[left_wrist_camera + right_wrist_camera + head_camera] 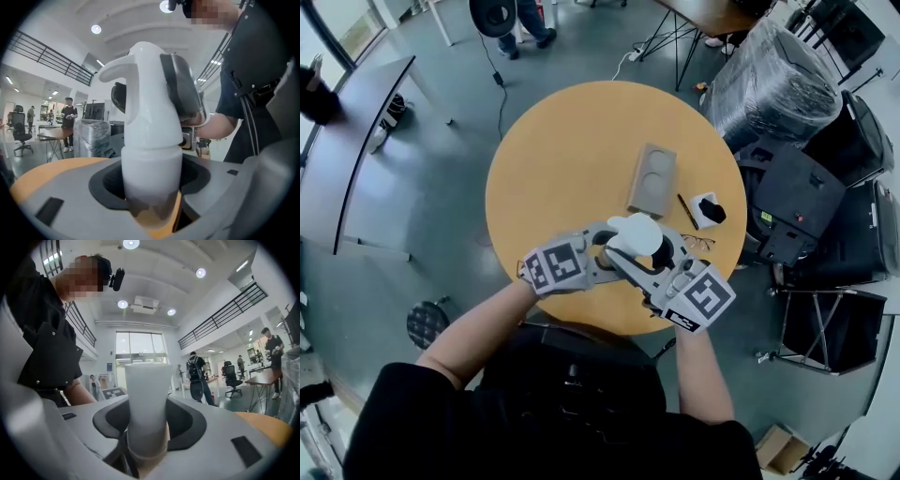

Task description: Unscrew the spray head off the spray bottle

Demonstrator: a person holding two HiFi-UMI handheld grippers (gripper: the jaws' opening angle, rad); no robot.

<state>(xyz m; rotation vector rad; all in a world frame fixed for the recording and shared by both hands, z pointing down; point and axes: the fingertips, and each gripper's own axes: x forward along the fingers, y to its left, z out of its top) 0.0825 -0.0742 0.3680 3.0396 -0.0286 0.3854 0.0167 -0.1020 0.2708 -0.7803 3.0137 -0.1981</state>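
Observation:
Above the near edge of the round wooden table (pixel 553 159), a white spray head (pixel 636 234) sits on top of a spray bottle held between my two grippers. In the left gripper view the white spray head (pixel 150 108) rises from a brownish bottle neck (pixel 152 215). My left gripper (pixel 152 187) is shut on the bottle just under the head. My right gripper (pixel 147 427) comes from the other side and is shut on the spray head (pixel 147 394). One of its grey pads (pixel 180 89) lies flat against the head. In the head view the left gripper (pixel 598 251) and right gripper (pixel 639 255) meet at the bottle.
On the table lie a grey tray with two round recesses (pixel 652 178), a pen (pixel 687 211), a small white box with a black item (pixel 708 210) and glasses (pixel 698 244). A wrapped chair (pixel 769 80) and black cases (pixel 797 202) stand to the right, and a dark table (pixel 347 150) to the left.

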